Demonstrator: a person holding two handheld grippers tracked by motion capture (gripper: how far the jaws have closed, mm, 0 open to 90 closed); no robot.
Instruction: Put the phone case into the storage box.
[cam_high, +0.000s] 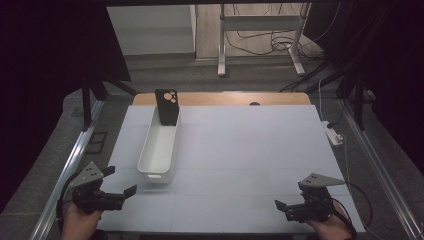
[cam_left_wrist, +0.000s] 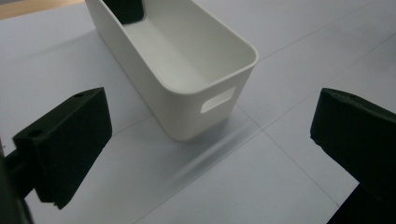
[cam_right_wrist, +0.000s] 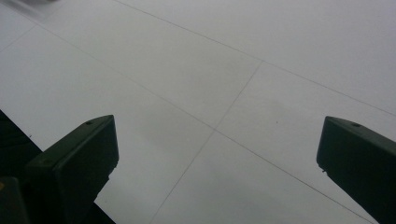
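A long white bin (cam_high: 160, 145) stands on the left half of the pale mat (cam_high: 250, 150), with its length running away from me. A black phone case (cam_high: 166, 106) with round camera holes stands upright against the bin's far end. My left gripper (cam_high: 120, 180) is open at the near left, just short of the bin's near end. In the left gripper view the bin (cam_left_wrist: 187, 70) with its handle slot lies ahead between the wide-apart jaws of my left gripper (cam_left_wrist: 210, 154), and the case (cam_left_wrist: 123, 9) shows at the top. My right gripper (cam_high: 290, 197) is open at the near right, over bare mat (cam_right_wrist: 215, 70).
A wooden table edge (cam_high: 225, 98) shows behind the mat. A white power strip (cam_high: 334, 134) with cables lies off the table's right side. Metal rails (cam_high: 70, 160) run along both sides. Desk legs (cam_high: 221, 45) and cables stand on the floor beyond.
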